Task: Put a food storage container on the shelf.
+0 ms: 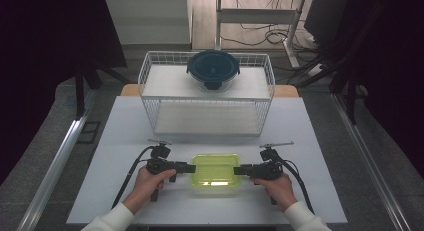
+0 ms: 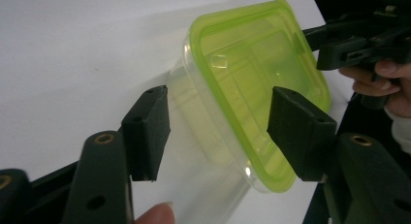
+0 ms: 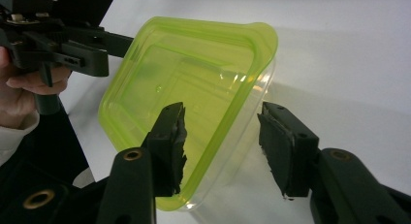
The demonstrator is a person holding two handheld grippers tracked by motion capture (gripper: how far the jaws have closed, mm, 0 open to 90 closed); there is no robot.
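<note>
We have the green-lidded clear container [image 1: 216, 174] at lower centre of the high view, on the white table [image 1: 125, 131]. Left gripper [image 1: 189, 167] and right gripper [image 1: 239, 170] straddle its short ends, jaws part open, pads not pressing yet. Grip and lift are left, probably toward the wire basket [image 1: 206, 93].

white table [image 1: 125, 141], green-lidded container [image 1: 216, 173], wire basket [image 1: 150, 98]
</note>
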